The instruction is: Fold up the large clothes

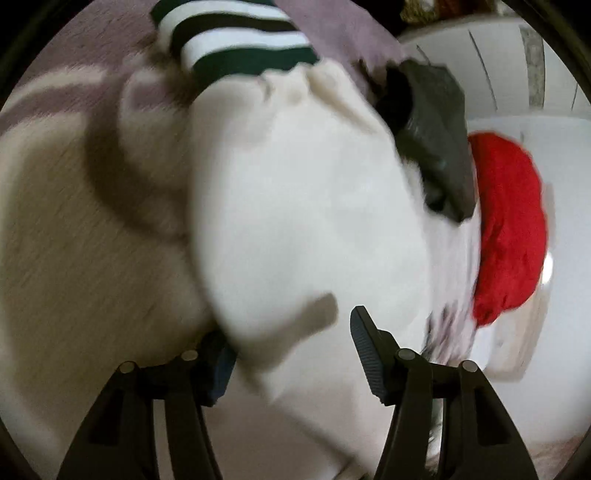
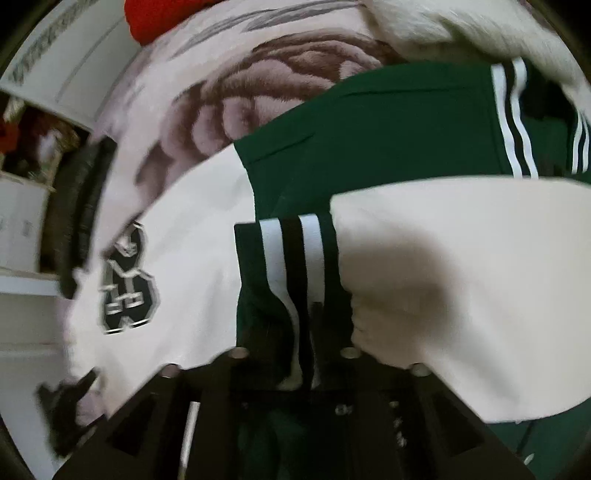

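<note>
A green jacket (image 2: 369,122) with white sleeves lies on a plush blanket (image 2: 258,110). One white sleeve (image 1: 295,192) fills the left wrist view, its green and white striped cuff (image 1: 236,44) at the top. My left gripper (image 1: 291,332) stands open over this sleeve. White cloth drapes over its left finger, and its right finger (image 1: 365,350) is bare. In the right wrist view another striped cuff (image 2: 295,266) runs down between the jaws of my right gripper (image 2: 295,354), which looks shut on it. A white sleeve (image 2: 461,295) lies to the right. The right gripper's black body (image 1: 432,136) shows beyond the sleeve.
A red cloth (image 1: 506,229) lies at the right, also seen as the red cloth (image 2: 166,18) in the right wrist view. White furniture (image 1: 498,55) stands behind. The jacket's white panel carries a black and grey letter patch (image 2: 129,288). The blanket (image 1: 92,55) has a mauve pattern.
</note>
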Demonstrator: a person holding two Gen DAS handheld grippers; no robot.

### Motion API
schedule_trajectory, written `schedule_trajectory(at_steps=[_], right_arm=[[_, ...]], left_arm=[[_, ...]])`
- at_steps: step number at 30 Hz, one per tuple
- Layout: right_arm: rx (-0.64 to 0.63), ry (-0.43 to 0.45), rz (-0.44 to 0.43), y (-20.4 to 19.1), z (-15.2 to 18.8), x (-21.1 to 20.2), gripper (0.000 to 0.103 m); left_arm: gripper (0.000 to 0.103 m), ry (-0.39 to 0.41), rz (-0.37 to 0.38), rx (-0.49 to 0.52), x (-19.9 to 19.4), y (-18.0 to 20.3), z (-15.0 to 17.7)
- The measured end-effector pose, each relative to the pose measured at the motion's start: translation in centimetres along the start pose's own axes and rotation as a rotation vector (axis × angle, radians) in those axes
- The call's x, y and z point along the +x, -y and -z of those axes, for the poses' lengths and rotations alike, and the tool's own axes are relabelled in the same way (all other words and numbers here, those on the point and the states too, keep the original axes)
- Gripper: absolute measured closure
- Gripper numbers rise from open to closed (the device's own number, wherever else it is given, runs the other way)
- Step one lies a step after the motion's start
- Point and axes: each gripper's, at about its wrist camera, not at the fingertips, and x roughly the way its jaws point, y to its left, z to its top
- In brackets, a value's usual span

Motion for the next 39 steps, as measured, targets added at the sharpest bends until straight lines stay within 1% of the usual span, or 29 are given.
schedule_trajectory(at_steps=[1,3,4,5,6,7,9,11,12,14,15,16,17,19,20,22,23,24,26,29,33,36,37,38,39], right_arm=[[0.027,0.002,-0.027,0.9,0.2,-0.7,0.059],[0.084,0.019,-0.085,2.6,1.0,-2.3,0.057],[0.111,0.021,-0.1,3.7,1.7,-2.9,0.053],[0.127,0.026,-0.103,3.8,1.9,-3.2,0.052],[0.138,0.035,-0.106,4.4,2.4,-3.5,0.051],[0.144,0.043,-0.099,4.4,2.6,-3.5,0.045],[0.152,0.058,-0.052,4.9,3.2,-3.8,0.037],[0.158,0.064,-0.01,5.1,3.8,-4.4,0.035],[0.161,0.071,-0.007,5.0,4.2,-5.1,0.035],[0.15,0.093,-0.004,4.6,4.5,-6.2,0.033],[0.141,0.112,0.014,4.5,4.8,-7.0,0.028],[0.14,0.122,0.032,4.5,5.0,-7.5,0.027],[0.141,0.137,0.071,4.5,5.2,-8.2,0.027],[0.121,0.141,0.213,4.5,5.2,-8.6,0.023],[0.085,0.133,0.329,4.6,5.1,-8.2,0.022],[0.015,0.1,0.468,4.8,4.8,-6.7,0.022],[-0.004,0.073,0.514,5.2,4.7,-5.8,0.022],[-0.009,0.058,0.523,5.6,4.6,-5.3,0.022],[-0.015,0.054,0.529,6.5,4.5,-4.9,0.022],[-0.048,0.072,0.548,7.4,4.7,-5.0,0.022],[-0.045,0.096,0.501,9.8,5.4,-6.7,0.022],[0.008,0.107,0.424,13.2,5.7,-9.0,0.022],[0.034,0.106,0.397,14.4,5.9,-9.8,0.022],[0.074,0.099,0.369,16.3,6.2,-10.8,0.022],[0.104,0.093,0.354,17.7,6.4,-11.4,0.022]], left_arm=[[0.047,0.03,0.01,-0.007,-0.1,0.0,-0.6],[0.048,0.096,0.03,-0.024,-0.2,0.4,-2.1],[0.049,0.129,0.031,-0.027,-0.3,0.5,-2.8],[0.063,0.159,0.022,-0.023,-0.4,0.8,-3.4],[0.093,0.19,0.004,-0.001,-0.5,1.3,-4.2],[0.101,0.201,-0.016,0.029,-0.4,2.0,-4.8],[0.101,0.222,-0.03,0.106,-0.7,3.7,-5.7],[0.102,0.249,-0.054,0.207,-1.6,5.7,-5.8],[0.102,0.265,-0.068,0.258,-2.2,7.0,-5.6],[0.102,0.297,-0.067,0.31,-2.5,9.9,-4.8],[0.102,0.313,-0.059,0.332,-3.4,11.1,-4.5],[0.102,0.328,-0.046,0.349,-4.0,12.1,-4.2],[0.102,0.34,-0.028,0.368,-4.7,13.1,-3.8],[0.102,0.37,-0.022,0.429,-5.6,15.3,-2.7],[0.102,0.393,-0.014,0.475,-6.4,16.7,-1.6],[0.103,0.421,-0.011,0.536,-6.6,19.3,0.0],[0.103,0.436,-0.005,0.57,-7.0,20.2,0.9],[0.103,0.452,0.004,0.614,-7.6,21.4,2.3],[0.103,0.469,0.011,0.68,-8.1,22.8,4.6],[0.103,0.469,0.039,0.799,-9.1,25.0,8.9],[0.103,0.451,0.066,1.013,-9.5,28.6,17.3],[0.103,0.4,0.087,1.127,-8.9,30.6,23.9],[0.103,0.366,0.096,1.168,-8.3,31.4,26.8],[0.103,0.34,0.109,1.195,-7.9,31.8,28.9],[0.103,0.293,0.131,1.23,-7.0,32.4,32.6]])
